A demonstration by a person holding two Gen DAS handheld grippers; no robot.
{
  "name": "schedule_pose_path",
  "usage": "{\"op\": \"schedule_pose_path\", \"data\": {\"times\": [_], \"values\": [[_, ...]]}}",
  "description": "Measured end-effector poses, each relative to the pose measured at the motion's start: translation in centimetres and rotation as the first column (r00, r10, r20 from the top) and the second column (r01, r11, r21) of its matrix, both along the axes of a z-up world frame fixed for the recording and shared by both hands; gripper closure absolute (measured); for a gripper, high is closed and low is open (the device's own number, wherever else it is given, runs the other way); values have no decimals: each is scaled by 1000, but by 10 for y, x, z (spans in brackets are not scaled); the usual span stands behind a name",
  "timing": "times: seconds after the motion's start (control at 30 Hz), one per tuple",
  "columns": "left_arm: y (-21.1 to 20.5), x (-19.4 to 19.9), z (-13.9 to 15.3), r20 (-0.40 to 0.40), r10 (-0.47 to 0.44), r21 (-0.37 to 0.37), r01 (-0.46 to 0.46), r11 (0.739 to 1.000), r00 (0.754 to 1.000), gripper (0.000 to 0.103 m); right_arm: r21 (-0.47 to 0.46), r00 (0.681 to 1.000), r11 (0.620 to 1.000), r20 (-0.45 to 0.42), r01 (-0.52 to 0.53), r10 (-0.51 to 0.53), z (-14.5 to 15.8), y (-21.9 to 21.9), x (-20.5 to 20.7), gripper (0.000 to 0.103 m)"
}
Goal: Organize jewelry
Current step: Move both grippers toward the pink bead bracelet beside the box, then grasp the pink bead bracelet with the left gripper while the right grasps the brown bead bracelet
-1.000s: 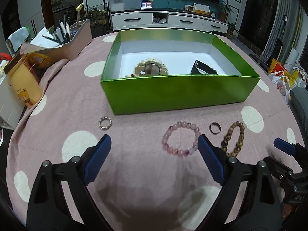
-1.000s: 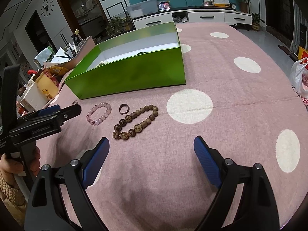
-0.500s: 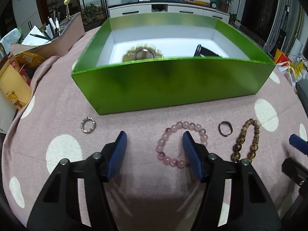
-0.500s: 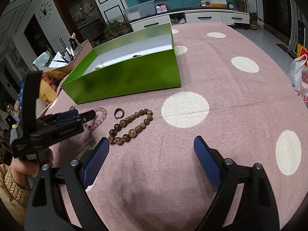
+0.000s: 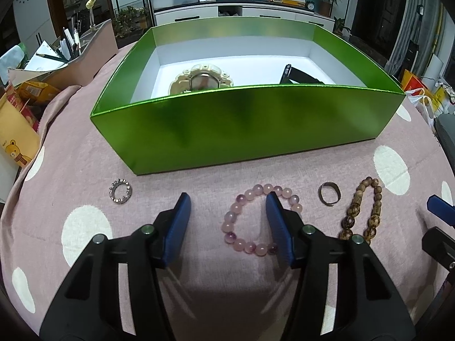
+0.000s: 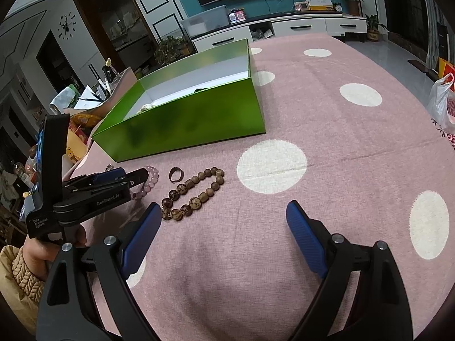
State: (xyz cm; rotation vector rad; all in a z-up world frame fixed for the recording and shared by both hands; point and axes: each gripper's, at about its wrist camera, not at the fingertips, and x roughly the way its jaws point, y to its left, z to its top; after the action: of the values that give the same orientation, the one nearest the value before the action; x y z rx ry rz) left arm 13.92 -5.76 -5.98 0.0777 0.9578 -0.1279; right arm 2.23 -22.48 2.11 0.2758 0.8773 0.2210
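A pink bead bracelet (image 5: 241, 202) lies on the pink dotted cloth in front of the green box (image 5: 241, 125). My left gripper (image 5: 229, 197) is open and low over it, its right finger inside the bracelet's loop and its left finger outside on the left. A dark ring (image 5: 329, 194), a brown wooden bead bracelet (image 5: 361, 210) and a small silver ring (image 5: 120, 191) also lie on the cloth. The box holds a cream watch (image 5: 200, 81) and a black band (image 5: 298, 75). My right gripper (image 6: 223, 210) is open and empty, right of the brown bracelet (image 6: 196, 193).
A tray of pens and papers (image 5: 65, 56) and snack boxes (image 5: 17, 130) crowd the table's left edge. A plastic bag (image 6: 442, 102) hangs off the right side. The table's right half is bare cloth (image 6: 341, 142).
My left gripper has moved forward and down to the pink bracelet and its jaws have narrowed. My right gripper has barely moved.
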Motion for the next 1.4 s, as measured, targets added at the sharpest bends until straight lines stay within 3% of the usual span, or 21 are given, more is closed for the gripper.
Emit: {"op": "schedule_pose_path", "data": {"times": [0.2,0.43,0.67,0.8,0.97,1.13,1.4], "values": [[1,-1,0,2,-23,3,23,1000,1000,50,11,1000,1000,-2,16,-16,-1,-8,-1,14],[-9,-6,1,7,-81,11,81,997,997,76,3,1000,1000,-12,9,-9,-4,-3,4,14],[-14,-23,1,34,-111,-6,111,994,993,94,-19,1000,1000,-23,-14,14,-8,8,8,14],[-13,-31,2,21,-102,-9,102,995,995,96,-35,999,999,-24,-34,33,-9,14,11,23],[6,-41,8,25,-52,-72,53,996,998,96,-48,998,997,-35,-62,60,-12,21,13,37],[37,-60,26,54,-1,-130,8,991,999,96,-66,996,994,-38,-86,83,-13,32,17,40],[62,-72,29,49,50,-152,-42,987,998,96,-118,996,989,-33,-90,87,-20,45,26,50]]}}
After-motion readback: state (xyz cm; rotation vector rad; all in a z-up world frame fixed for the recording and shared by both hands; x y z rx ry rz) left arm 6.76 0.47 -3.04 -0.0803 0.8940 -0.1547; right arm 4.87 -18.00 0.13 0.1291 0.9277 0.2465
